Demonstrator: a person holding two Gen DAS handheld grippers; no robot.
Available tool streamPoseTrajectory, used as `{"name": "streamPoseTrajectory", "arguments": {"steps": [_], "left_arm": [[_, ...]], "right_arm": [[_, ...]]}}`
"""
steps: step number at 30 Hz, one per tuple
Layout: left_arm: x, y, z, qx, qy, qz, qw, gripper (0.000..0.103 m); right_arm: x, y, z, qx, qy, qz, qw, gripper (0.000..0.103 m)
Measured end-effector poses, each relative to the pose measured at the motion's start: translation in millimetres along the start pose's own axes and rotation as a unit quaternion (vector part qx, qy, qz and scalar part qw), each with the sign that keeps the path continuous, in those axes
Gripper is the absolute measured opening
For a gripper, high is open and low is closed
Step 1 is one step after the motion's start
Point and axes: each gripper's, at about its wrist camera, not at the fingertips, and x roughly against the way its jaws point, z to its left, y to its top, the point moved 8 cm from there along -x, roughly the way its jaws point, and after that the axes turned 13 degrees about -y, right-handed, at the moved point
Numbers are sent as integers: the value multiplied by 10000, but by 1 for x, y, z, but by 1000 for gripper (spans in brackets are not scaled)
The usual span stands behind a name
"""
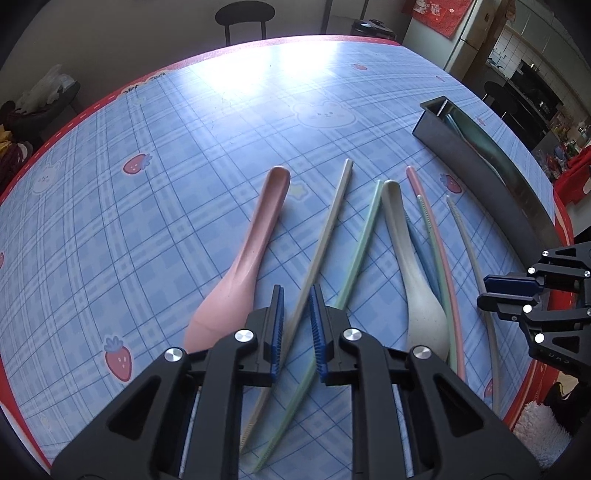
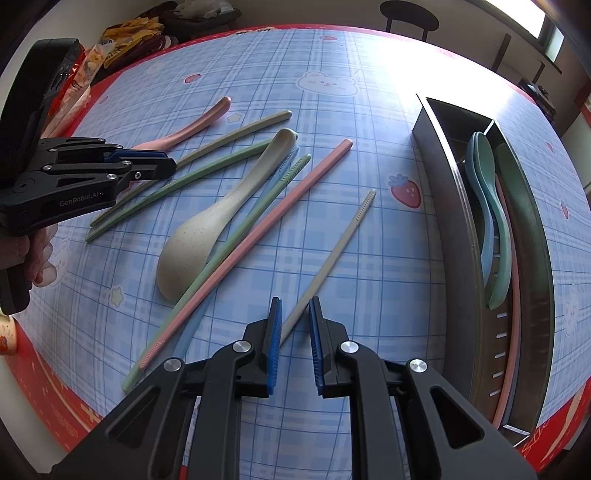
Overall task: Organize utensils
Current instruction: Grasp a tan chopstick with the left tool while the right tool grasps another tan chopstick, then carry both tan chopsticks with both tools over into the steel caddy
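Observation:
My left gripper (image 1: 295,291) is shut on a beige chopstick (image 1: 332,218), which crosses slantwise between the blue pads while resting on the table. To its left lies a pink spoon (image 1: 258,229), to its right a green chopstick (image 1: 364,236). My right gripper (image 2: 294,301) is shut on a grey chopstick (image 2: 340,243) near its thick end. A cream spoon (image 2: 221,210), a pink chopstick (image 2: 277,206), another green one (image 2: 273,188) and a blue one (image 2: 192,328) lie crossed between the two grippers. The left gripper (image 2: 171,164) shows at the left of the right wrist view.
A long dark metal tray (image 2: 443,192) stands at the right and holds blue and teal spoons (image 2: 491,221) and a pink chopstick (image 2: 513,295). The blue checked tablecloth (image 1: 184,147) has a red border. A person's hand (image 2: 37,254) grips the left tool. A black stool (image 1: 243,18) stands beyond the table.

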Motion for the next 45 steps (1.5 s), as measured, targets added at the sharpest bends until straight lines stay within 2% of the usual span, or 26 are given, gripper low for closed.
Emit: {"name": "streamPoseTrajectory", "arguments": {"steps": [4, 8, 15, 26, 31, 34, 38, 45], "left_arm": [[-1, -5, -5, -12, 58, -24, 10000, 18], [5, -21, -8, 50, 179, -20, 9998, 12], [19, -58, -16, 692, -124, -140, 9974, 10], [25, -73, -22, 935, 241, -463, 9942, 13], [28, -74, -16, 1300, 108, -487, 9903, 10], [33, -76, -14, 1557, -71, -572, 9861, 10], [57, -82, -19, 1681, -215, -834, 9820, 10], [100, -85, -40, 1935, -514, -1372, 9701, 10]], "right_arm": [[0, 0, -3, -5, 48, -11, 10000, 15], [1, 1, -7, -72, 105, -3, 9999, 13], [4, -4, -12, -239, 266, 40, 9994, 8], [4, -4, -14, -218, 258, -28, 9994, 8], [4, -3, -14, -250, 298, -23, 9992, 8], [4, -5, -23, -669, 526, 44, 9964, 6], [21, -3, -28, -793, 680, -206, 9943, 6], [54, 2, -35, -861, 982, -581, 9897, 6]]}}
